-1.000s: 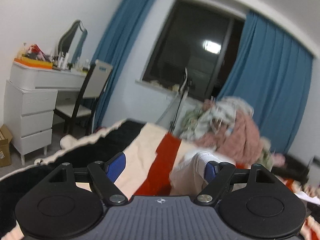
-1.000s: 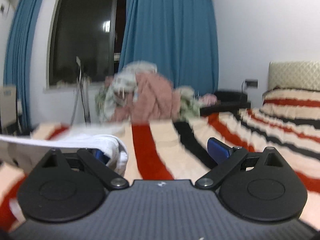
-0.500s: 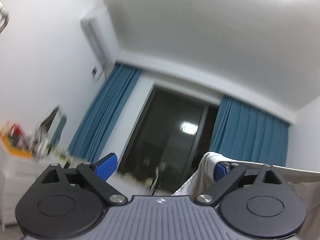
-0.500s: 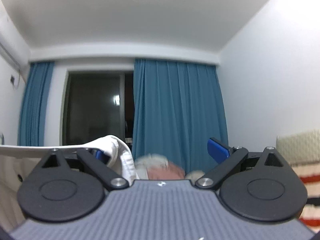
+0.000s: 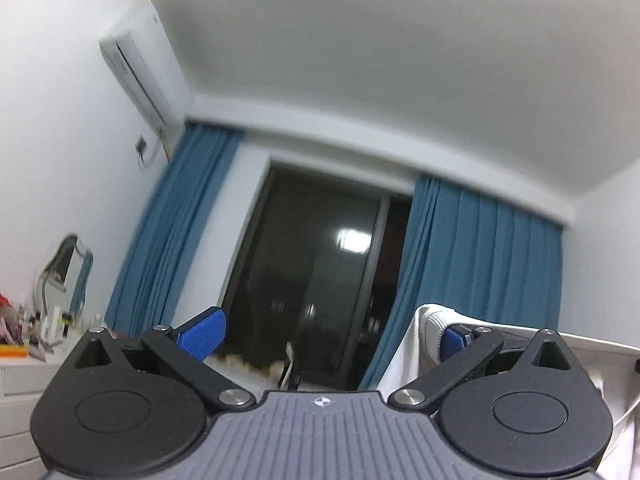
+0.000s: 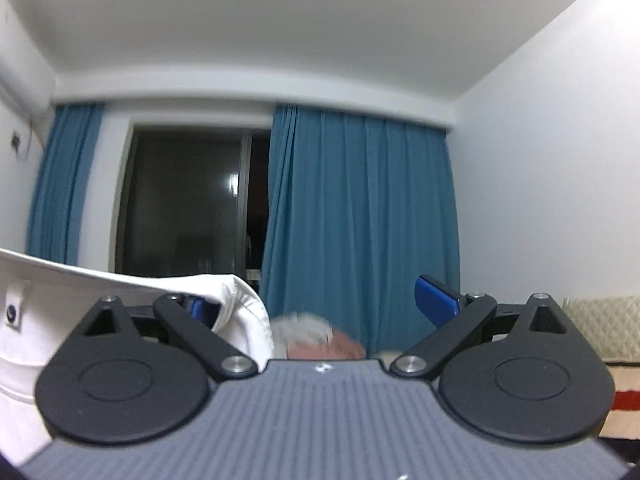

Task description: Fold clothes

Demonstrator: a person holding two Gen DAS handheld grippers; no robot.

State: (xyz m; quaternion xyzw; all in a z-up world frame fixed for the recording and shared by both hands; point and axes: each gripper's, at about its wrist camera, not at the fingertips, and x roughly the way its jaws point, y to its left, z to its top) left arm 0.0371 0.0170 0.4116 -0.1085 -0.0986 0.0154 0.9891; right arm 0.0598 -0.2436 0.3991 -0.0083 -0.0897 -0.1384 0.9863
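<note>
The left gripper (image 5: pixel 330 332) has its jaws opening, spread wide, with blue ribbed pads on black arms. A white garment (image 5: pixel 430 322) with a ribbed knit edge hangs hooked over its right finger only; nothing lies between the two pads, and the cloth runs taut off to the right. The right gripper (image 6: pixel 320 306) likewise stands wide apart, and the same white garment (image 6: pixel 240 308), smooth cotton with a folded hem, is draped over its left finger and stretches away to the left, where a small tag (image 6: pixel 14 312) shows. So the garment hangs spread between the two grippers, hooked on their inner fingers.

Ahead is a dark window (image 5: pixel 320 288) between pleated blue curtains (image 6: pixel 360 216), under a plain white ceiling (image 5: pixel 380 60). A boxy air conditioner (image 5: pixel 134 76) sits high on the left wall, and below it a curved mirror (image 5: pixel 66 268) stands over a cluttered white dresser (image 5: pixel 16 376). Low in the right view lies a blurred heap of clothes (image 6: pixel 320 338), with a quilted headboard (image 6: pixel 600 324) and a striped blanket (image 6: pixel 624 398) at the right edge.
</note>
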